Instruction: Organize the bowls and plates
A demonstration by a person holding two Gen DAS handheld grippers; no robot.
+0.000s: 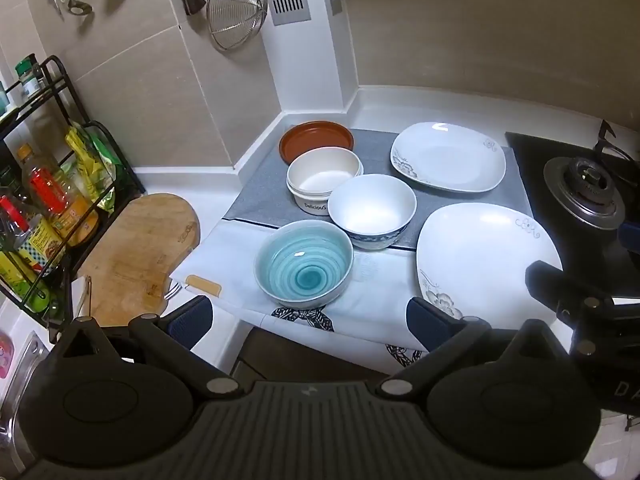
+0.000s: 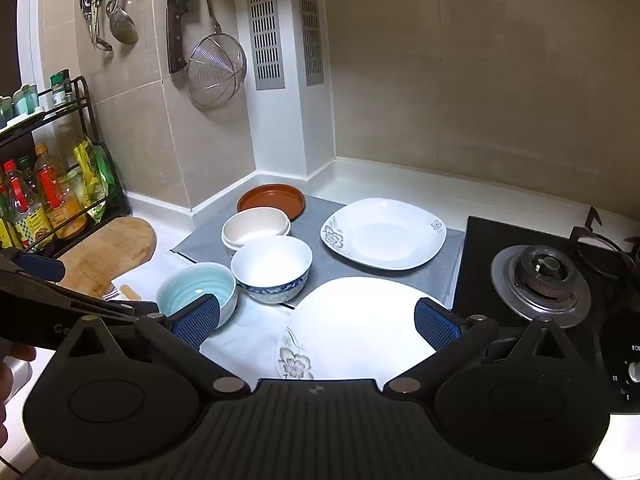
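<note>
On the counter stand a teal swirl bowl, a white bowl with blue pattern, a cream "Delicious" bowl and a brown dish. Two white square floral plates lie to the right, one far, one near. My left gripper is open and empty, just short of the teal bowl. My right gripper is open and empty over the near plate.
A wooden cutting board and a black spice rack with bottles stand at the left. A gas stove burner is at the right. A strainer, a knife and ladles hang on the tiled wall. A sink edge is at lower left.
</note>
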